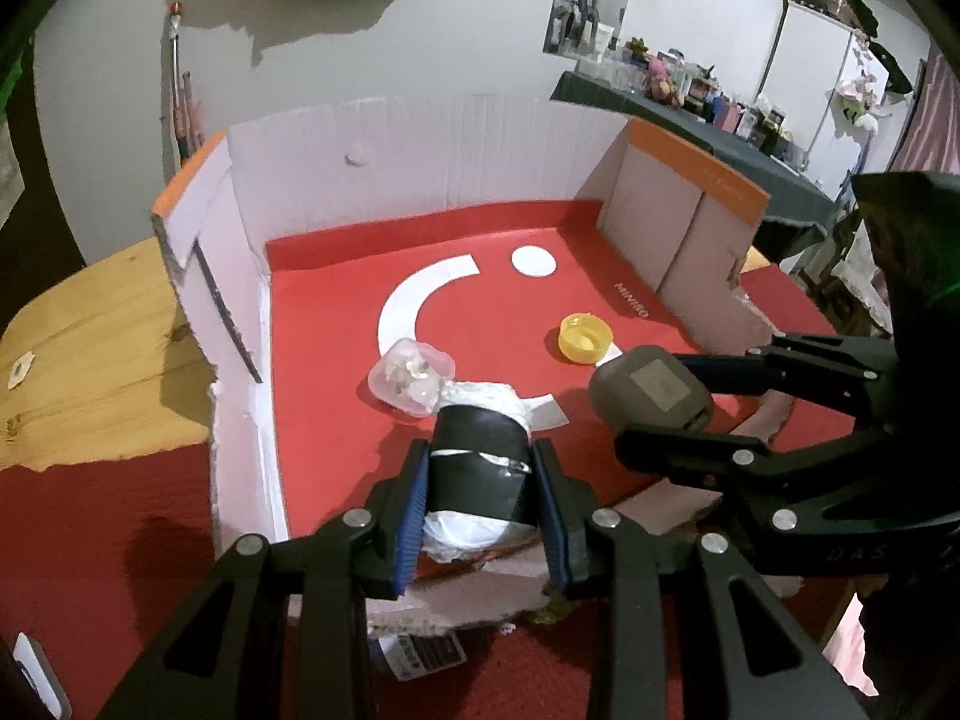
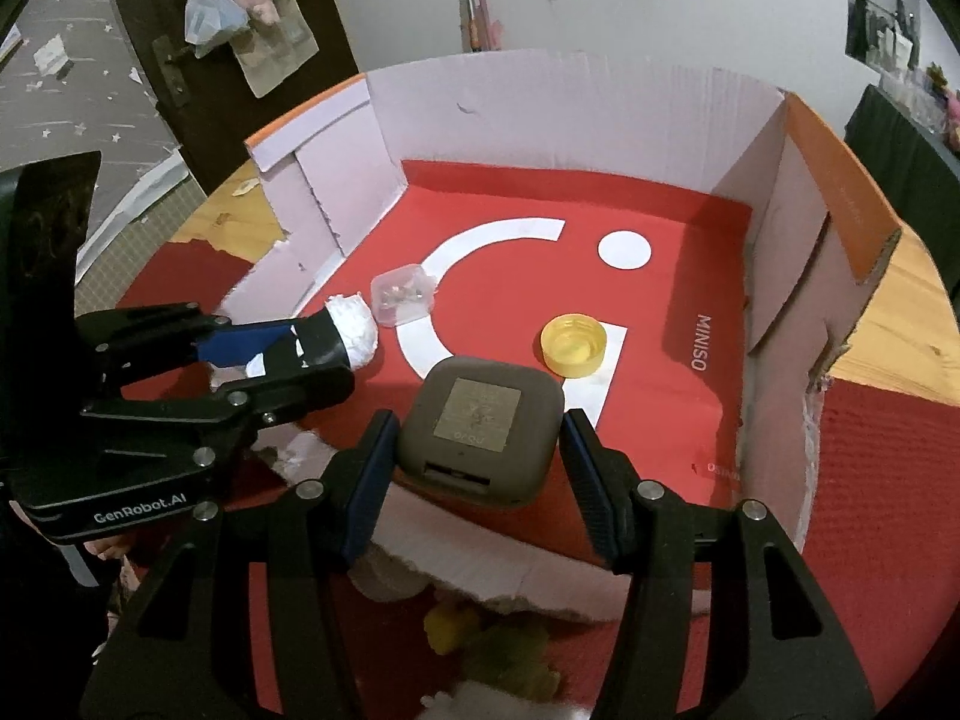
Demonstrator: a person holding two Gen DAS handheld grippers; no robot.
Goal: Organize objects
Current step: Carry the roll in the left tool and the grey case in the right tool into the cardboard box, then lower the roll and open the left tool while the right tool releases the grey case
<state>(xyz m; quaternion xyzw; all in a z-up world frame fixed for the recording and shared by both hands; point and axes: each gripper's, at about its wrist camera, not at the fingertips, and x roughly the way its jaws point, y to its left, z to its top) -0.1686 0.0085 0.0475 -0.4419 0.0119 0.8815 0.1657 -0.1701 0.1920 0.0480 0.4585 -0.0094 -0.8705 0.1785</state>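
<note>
My left gripper (image 1: pixel 480 498) is shut on a black-taped roll with white ends (image 1: pixel 480 468), held just over the near edge of the open cardboard box (image 1: pixel 420 144). It also shows in the right wrist view (image 2: pixel 327 345). My right gripper (image 2: pixel 480 456) is shut on a grey square case (image 2: pixel 480 432), over the box's red floor (image 2: pixel 660 372); the case also shows in the left wrist view (image 1: pixel 651 387). A clear plastic container (image 1: pixel 411 375) and a yellow cap (image 1: pixel 585 337) lie on the box floor.
The box sits on a wooden table (image 1: pixel 90 360) with red cloth (image 1: pixel 120 540) in front. A white wall stands behind, and a cluttered dark table (image 1: pixel 690 114) is at the far right. A yellow-green object (image 2: pixel 480 636) lies below the box's torn near edge.
</note>
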